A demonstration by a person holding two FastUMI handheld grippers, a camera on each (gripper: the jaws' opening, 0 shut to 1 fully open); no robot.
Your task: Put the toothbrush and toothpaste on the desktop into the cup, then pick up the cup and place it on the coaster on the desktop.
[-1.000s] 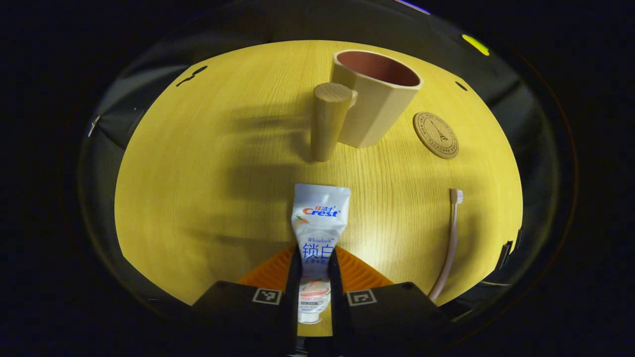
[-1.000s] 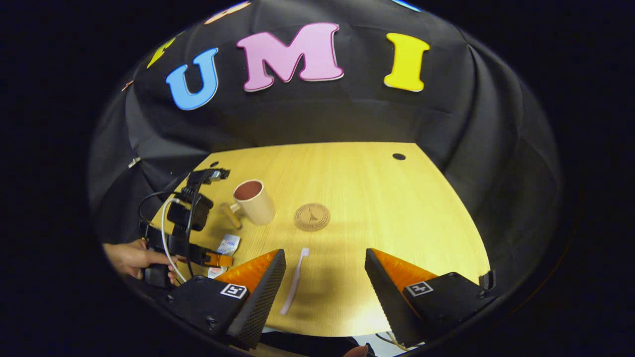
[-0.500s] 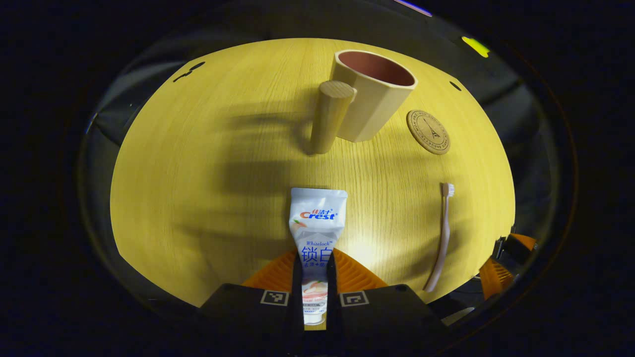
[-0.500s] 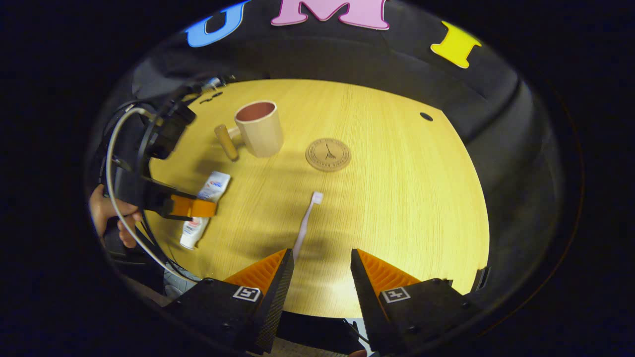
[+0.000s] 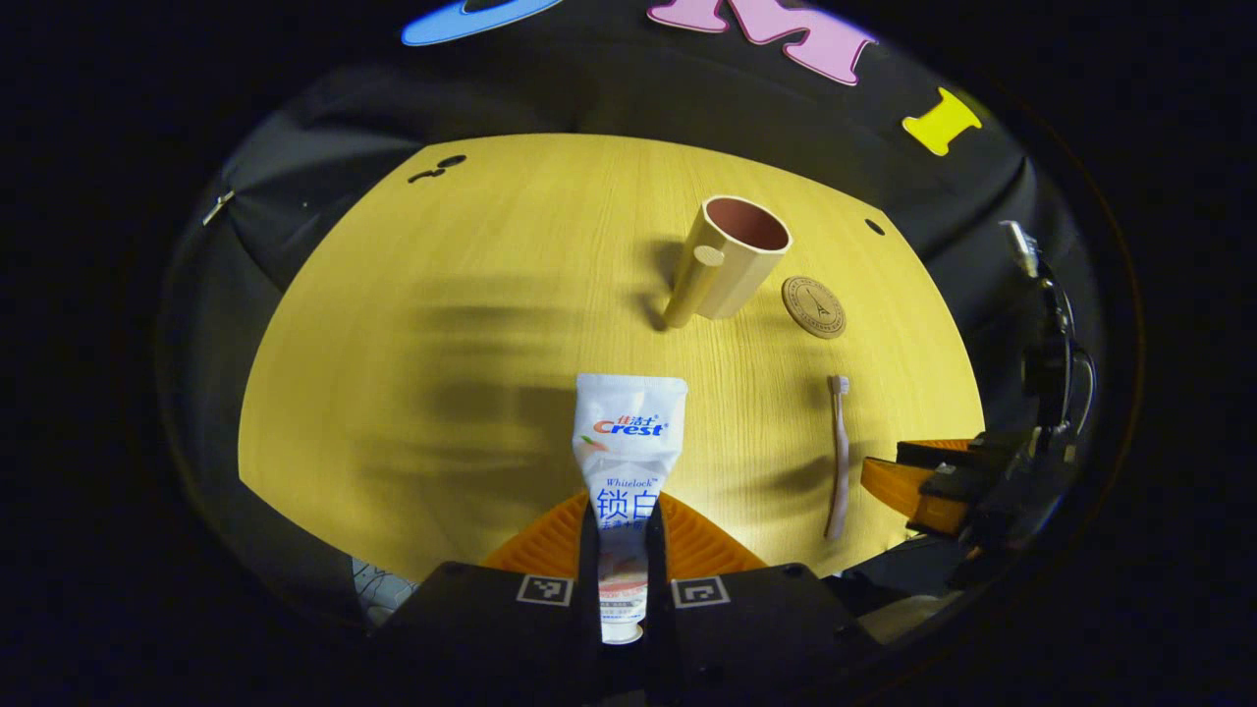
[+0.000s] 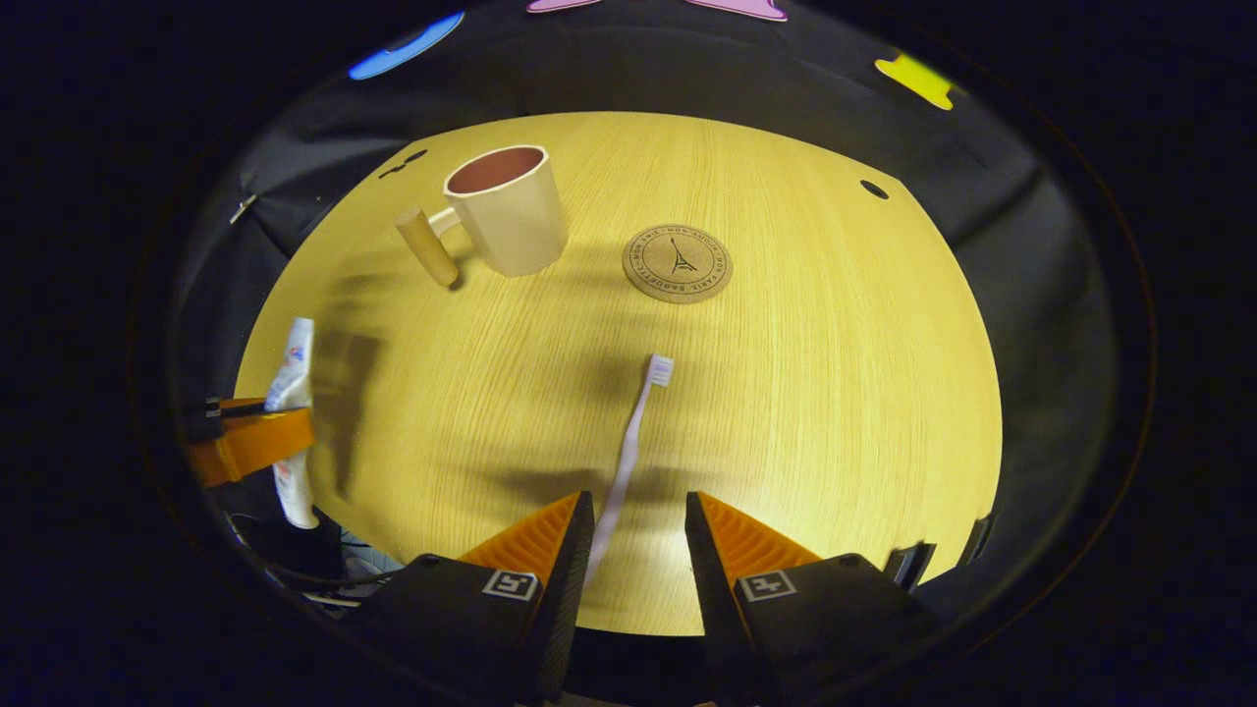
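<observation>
**Toothpaste lifted, right gripper closing in on the toothbrush**

Since a second ago you have raised the toothpaste off the desktop and pulled it back, so the cup now sits farther off in the left gripper view, and your right gripper has come down over the toothbrush with its fingers drawn from wide to a narrow gap.

Working left to right in the left gripper view: your left gripper is clamped on the lower part of the tube, both fingers pressing its sides, the crimped end pointing forward and the cap toward the camera. Beyond it the cup stands upright with its wooden peg handle facing you. Just right of the cup lies the round coaster, bare. Nearer and farther right, the toothbrush lies flat, bristles toward the coaster.

In the right gripper view the toothbrush handle runs between your right fingers; the left finger is close against it, whether touching you cannot tell, and the right one stands apart, so nothing is gripped there yet
</observation>
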